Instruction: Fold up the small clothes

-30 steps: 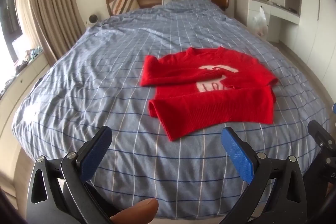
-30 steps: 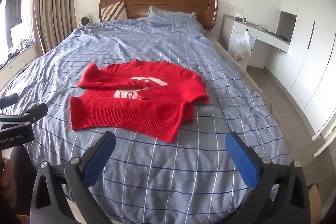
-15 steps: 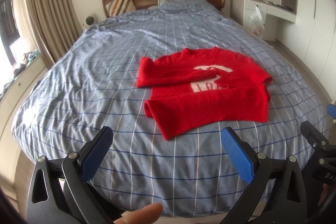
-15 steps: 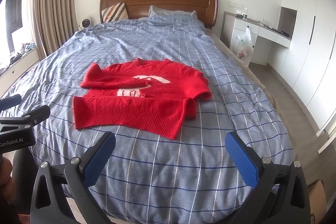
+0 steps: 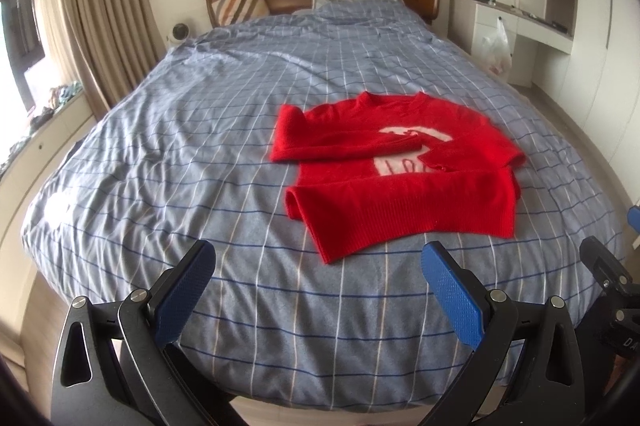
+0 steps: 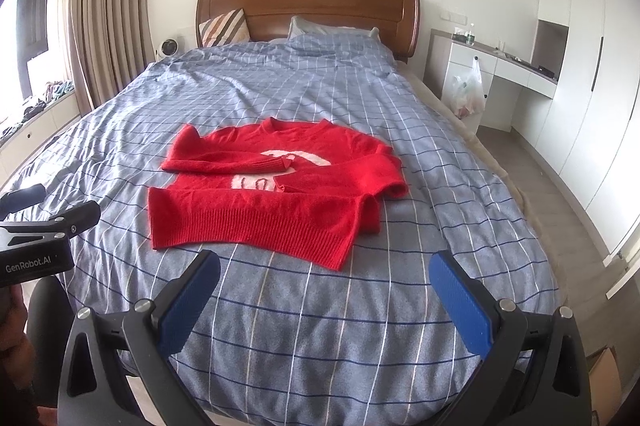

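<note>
The red sweater (image 5: 400,178) lies crosswise on the bed (image 5: 160,146), ahead of both wide-open, empty grippers, left gripper (image 5: 320,286) and right gripper (image 6: 326,292).

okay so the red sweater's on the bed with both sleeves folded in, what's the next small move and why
Probably bring both open tongs, left and right, down to the red sweater's ribbed hem: sleeves already cross the chest, neither tongs touches it, and its lower edge lies uneven.

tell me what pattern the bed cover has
The bed cover is blue-grey with a grid of thin white and dark blue lines, a check pattern. It shows best in the right wrist view.
</note>
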